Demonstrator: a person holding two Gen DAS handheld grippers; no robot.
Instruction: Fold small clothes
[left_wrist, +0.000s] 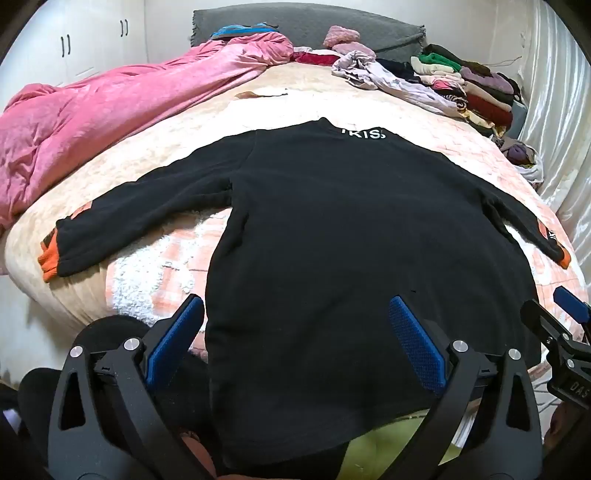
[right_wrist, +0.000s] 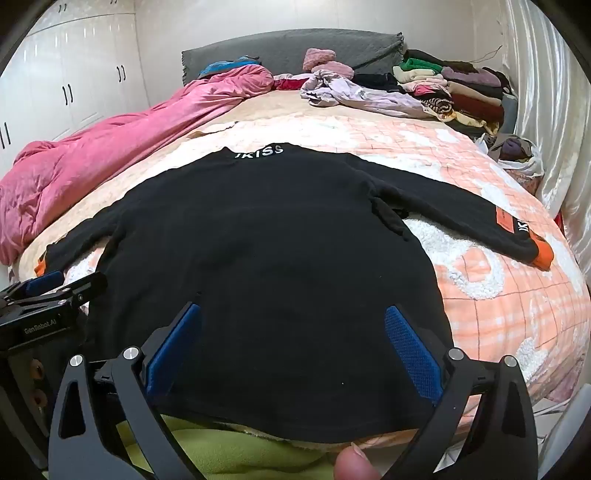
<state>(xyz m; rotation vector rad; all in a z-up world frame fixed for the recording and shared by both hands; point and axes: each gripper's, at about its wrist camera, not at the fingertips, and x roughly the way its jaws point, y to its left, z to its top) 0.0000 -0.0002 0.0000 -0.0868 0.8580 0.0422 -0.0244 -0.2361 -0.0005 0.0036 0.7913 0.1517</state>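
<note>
A black long-sleeved sweatshirt (left_wrist: 332, 229) with orange cuffs and white lettering at the collar lies spread flat, back up, on the bed, both sleeves out to the sides. It also shows in the right wrist view (right_wrist: 266, 240). My left gripper (left_wrist: 295, 332) is open and empty, just above the hem on the garment's left part. My right gripper (right_wrist: 291, 339) is open and empty above the hem on its right part. Each gripper shows at the edge of the other's view.
A pink duvet (left_wrist: 92, 122) lies bunched along the bed's left side. Loose clothes (left_wrist: 373, 74) and a pile of folded clothes (left_wrist: 476, 88) sit at the far right by the grey headboard (left_wrist: 314, 22). A curtain (right_wrist: 546, 110) runs along the right. Green fabric (right_wrist: 236, 446) lies under the hem.
</note>
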